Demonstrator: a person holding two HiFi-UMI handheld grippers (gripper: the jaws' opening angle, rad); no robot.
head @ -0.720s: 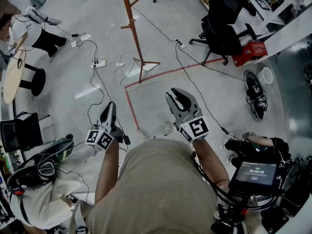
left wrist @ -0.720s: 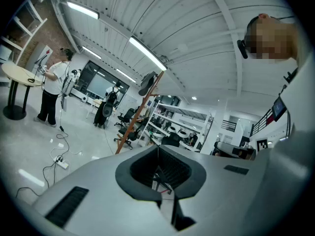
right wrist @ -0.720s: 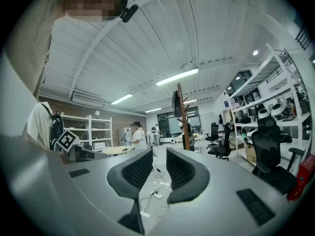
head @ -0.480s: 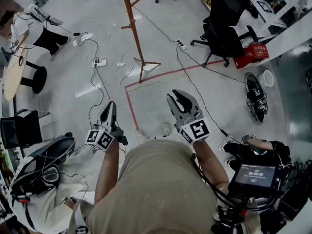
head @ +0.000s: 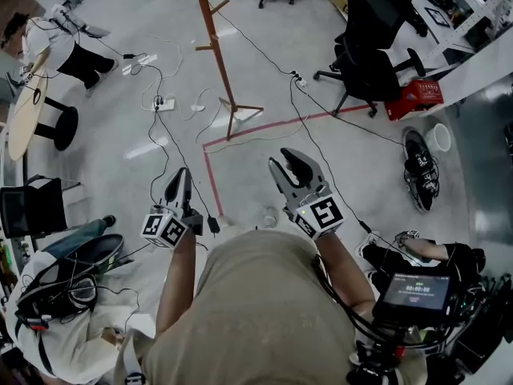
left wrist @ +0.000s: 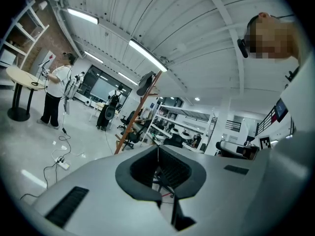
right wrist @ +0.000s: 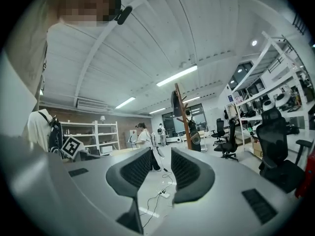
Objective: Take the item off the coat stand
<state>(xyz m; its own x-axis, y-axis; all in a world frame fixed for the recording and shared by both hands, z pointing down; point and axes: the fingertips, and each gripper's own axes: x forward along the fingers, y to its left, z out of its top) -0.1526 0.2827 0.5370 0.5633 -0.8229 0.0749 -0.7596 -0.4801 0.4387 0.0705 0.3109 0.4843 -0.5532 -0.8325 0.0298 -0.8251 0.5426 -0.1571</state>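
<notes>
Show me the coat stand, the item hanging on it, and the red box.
coat stand [head: 216,54], head view, its pole.
item [right wrist: 176,103], right gripper view, its middle.
red box [head: 414,99], head view, its top.

A glossy grey floor [head: 120,163] marked with red tape lines [head: 264,123] carries a power strip [head: 163,102], a black office chair [head: 370,34] and a round pale table [head: 22,111], beneath a white ribbed ceiling [right wrist: 147,43] with strip lights [right wrist: 176,76].
</notes>
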